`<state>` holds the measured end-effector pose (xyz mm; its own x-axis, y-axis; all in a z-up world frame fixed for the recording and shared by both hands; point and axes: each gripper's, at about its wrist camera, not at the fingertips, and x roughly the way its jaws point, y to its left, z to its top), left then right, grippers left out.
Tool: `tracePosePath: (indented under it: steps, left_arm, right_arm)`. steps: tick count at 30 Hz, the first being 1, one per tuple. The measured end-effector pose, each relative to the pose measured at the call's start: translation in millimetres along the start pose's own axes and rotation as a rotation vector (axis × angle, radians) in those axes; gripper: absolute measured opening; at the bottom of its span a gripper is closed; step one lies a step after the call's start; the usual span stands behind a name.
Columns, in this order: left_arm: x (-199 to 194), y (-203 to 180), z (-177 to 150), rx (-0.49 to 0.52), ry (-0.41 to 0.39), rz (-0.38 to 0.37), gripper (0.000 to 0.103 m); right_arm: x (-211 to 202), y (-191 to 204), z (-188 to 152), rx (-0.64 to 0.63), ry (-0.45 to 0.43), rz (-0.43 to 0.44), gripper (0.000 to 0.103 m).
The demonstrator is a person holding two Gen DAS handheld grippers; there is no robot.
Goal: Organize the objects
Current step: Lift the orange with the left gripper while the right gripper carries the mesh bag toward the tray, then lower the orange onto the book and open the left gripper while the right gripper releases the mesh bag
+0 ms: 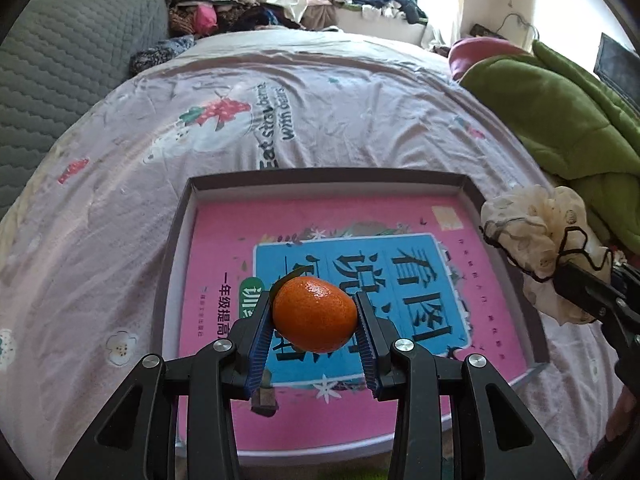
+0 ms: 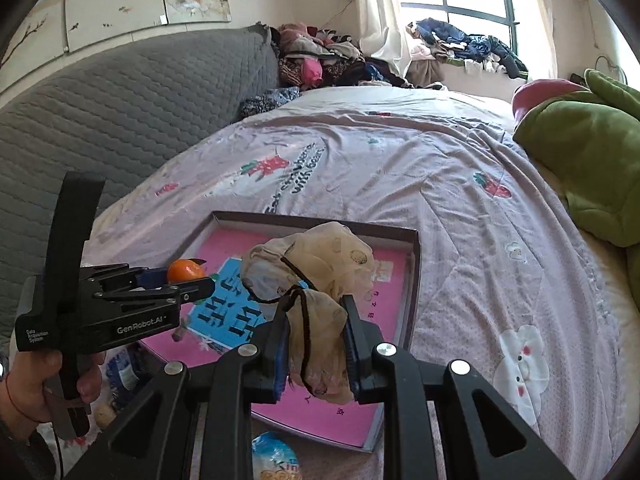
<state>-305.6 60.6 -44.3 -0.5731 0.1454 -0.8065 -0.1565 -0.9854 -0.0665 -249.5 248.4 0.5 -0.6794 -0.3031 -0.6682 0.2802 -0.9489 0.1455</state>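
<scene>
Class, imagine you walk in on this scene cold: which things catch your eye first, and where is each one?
First, the bright orange mandarin pinched in the left tongs over a shallow grey box on the bed. Next, the pink and blue book lying flat inside that box. Then the crumpled cream fabric with dark trim clamped in the right tongs, above the box's near edge.
</scene>
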Motion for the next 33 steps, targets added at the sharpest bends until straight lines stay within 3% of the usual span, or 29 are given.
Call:
tracePosePath:
  steps: [9,22,29,33]
  left_arm:
    - [15.5,-5.3,6.2,0.039,0.005,0.019,0.04]
    - [45.8,3.7,2.5,0.02,0.092,0.025,0.04]
    - [48.2,7.0,0.5,0.01,0.116,0.01,0.041]
    - [47.5,9.7,-0.8,-0.01,0.132,-0.008,0.041]
  right_arm:
    - [24.3,9.7,-6.2,-0.058,0.042,-0.015,0.024]
    - [63.9,13.3,-27.2,-0.128,0.174,-0.031,0.024]
    - [73.6,6.5,-32.9,-0.092,0.226,-0.024,0.026]
    - [72.3,5.9,-31.4,-0.071,0.24,-0.005,0.032]
